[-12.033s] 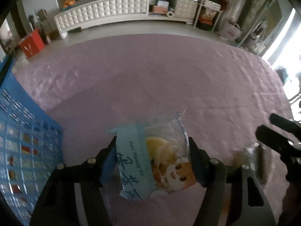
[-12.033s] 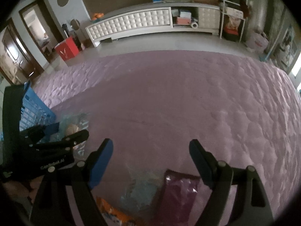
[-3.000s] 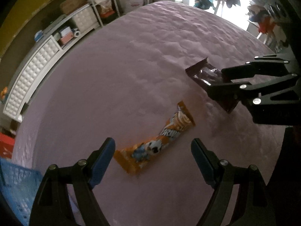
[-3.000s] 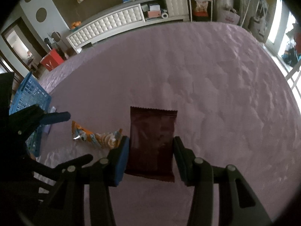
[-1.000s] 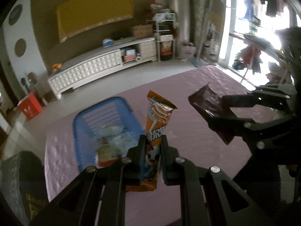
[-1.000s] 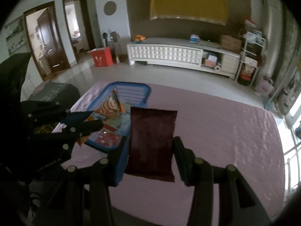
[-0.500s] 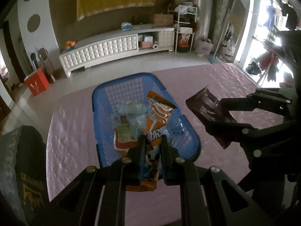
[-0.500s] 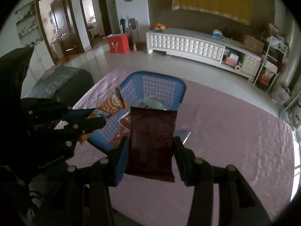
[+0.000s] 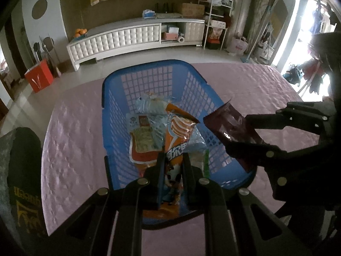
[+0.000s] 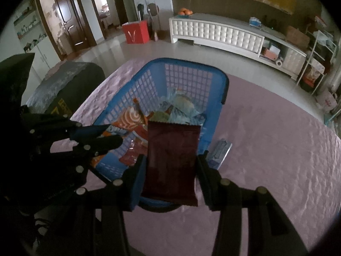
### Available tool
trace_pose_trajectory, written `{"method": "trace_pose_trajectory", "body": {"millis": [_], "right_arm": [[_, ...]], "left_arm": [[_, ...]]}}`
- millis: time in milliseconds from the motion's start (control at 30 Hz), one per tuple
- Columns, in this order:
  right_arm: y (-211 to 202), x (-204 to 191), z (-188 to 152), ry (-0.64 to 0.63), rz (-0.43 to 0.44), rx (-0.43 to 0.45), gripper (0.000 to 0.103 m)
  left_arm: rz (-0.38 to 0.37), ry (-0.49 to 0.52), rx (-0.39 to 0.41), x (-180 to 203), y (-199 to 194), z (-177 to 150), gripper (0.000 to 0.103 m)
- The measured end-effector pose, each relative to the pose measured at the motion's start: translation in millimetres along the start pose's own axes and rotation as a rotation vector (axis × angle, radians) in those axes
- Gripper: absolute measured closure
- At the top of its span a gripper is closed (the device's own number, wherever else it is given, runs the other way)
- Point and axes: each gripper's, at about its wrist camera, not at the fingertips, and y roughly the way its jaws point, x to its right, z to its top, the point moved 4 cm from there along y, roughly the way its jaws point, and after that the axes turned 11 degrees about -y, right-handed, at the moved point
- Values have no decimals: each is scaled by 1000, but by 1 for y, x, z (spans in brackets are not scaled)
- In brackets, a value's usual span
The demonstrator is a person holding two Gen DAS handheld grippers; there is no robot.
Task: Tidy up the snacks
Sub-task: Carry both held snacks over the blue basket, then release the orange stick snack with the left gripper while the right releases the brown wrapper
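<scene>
A blue plastic basket (image 9: 149, 64) holding several snack packets stands on the purple bedspread (image 9: 70, 132). My left gripper (image 9: 172, 160) is shut on a long orange snack bar (image 9: 178, 132), which points up over the basket's inside. My right gripper (image 10: 170, 160) is shut on a flat maroon packet (image 10: 172, 149), held upright above the basket's near rim (image 10: 187, 60). In the right wrist view the left gripper (image 10: 113, 133) with the orange bar (image 10: 130, 117) hangs over the basket's left side. The left wrist view shows the right gripper (image 9: 236, 132) and its maroon packet (image 9: 228, 125) over the basket's right wall.
A small pale blue packet (image 10: 219, 151) lies on the bedspread just right of the basket. A dark bag (image 10: 64, 79) sits at the bed's left edge. Beyond the bed are floor, a red box (image 9: 39, 77) and a long white cabinet (image 9: 127, 36).
Both grippers have come down and forward with their packets, so the basket now lies closer beneath them. Neither grip has altered.
</scene>
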Motion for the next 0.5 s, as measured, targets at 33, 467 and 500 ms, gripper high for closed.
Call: {"method": "trace_pose_trajectory", "body": {"millis": [33,467,500], "right_arm": [[1,0,0,0,-1,-4,51],[12,1,4,-24,-6,-50,51],[13,1,5,-24,-5,-52,51]], "left_arm": [[-1,-2,1,0,1,1,90],[-10,19,-3,4,8,2,90],[-9,18,-3,4,7,2,90]]}}
